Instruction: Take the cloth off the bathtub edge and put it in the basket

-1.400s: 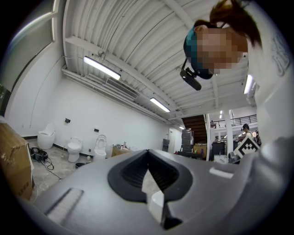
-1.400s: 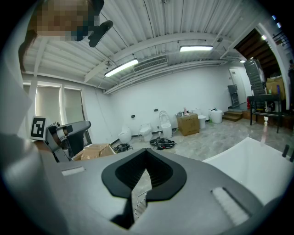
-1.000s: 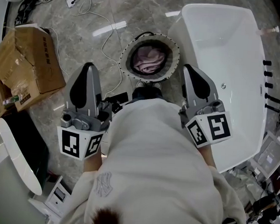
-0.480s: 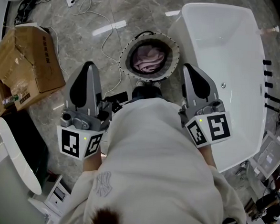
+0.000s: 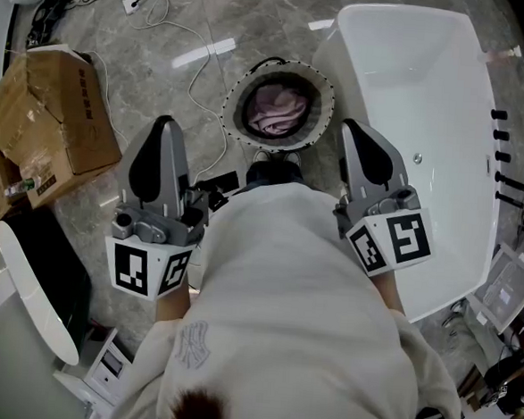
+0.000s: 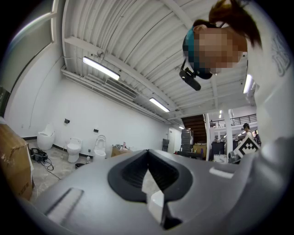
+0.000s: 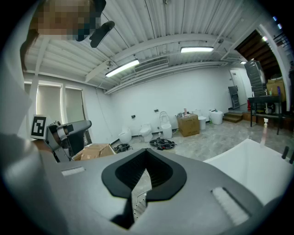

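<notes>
A pink cloth [image 5: 280, 110] lies bunched inside the round basket [image 5: 237, 95], which stands on the marble floor at the left of the white bathtub [image 5: 413, 89]. No cloth shows on the tub's rim. The person holds both grippers close to the body, pointing away from the floor. My left gripper [image 5: 163, 127] is up on the left of the basket, its jaws shut with nothing in them [image 6: 148, 158]. My right gripper [image 5: 355, 130] hangs over the tub's near rim, shut and empty as well [image 7: 146, 156].
A torn cardboard box [image 5: 49, 118] sits at the left, with cables [image 5: 200, 65] trailing over the floor toward the basket. Black fittings [image 5: 498, 158] line the tub's right side. A white curved fixture [image 5: 33, 278] lies at the lower left. Toilets [image 6: 73, 149] stand along the far wall.
</notes>
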Tool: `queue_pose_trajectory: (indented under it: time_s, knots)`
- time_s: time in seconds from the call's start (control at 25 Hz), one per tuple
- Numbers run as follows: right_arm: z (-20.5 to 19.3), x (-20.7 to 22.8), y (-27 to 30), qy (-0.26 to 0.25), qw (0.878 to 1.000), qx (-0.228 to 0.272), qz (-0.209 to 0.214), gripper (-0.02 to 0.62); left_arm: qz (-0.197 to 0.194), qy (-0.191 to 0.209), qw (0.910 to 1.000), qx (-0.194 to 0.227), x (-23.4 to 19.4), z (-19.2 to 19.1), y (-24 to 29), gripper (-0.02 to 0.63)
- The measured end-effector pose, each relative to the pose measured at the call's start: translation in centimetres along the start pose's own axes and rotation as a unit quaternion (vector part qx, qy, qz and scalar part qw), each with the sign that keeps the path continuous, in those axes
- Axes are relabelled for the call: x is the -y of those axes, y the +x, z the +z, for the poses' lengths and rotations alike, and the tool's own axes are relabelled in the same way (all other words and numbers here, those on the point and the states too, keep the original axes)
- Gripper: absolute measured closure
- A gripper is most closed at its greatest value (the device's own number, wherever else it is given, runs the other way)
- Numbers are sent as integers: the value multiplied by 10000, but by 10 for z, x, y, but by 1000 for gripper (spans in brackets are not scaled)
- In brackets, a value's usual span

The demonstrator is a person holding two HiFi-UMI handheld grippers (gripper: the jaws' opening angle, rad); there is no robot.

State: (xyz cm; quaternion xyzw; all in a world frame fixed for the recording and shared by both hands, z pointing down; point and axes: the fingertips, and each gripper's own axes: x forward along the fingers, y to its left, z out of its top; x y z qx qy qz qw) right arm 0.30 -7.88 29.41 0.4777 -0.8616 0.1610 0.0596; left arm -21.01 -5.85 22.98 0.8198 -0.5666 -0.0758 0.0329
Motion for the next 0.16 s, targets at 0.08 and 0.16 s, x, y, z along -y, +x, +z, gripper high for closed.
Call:
queue_pose_trajectory:
  time_s: [0.08,0.16]
  knots:
    - [0,1,-1,4,10000,6,-7,598,-11,2,10000,-1,1,-1,0,592]
    - [0,2,-2,7,10000,11,-15,598,-19,6,10000,-2,3,-1,0,592]
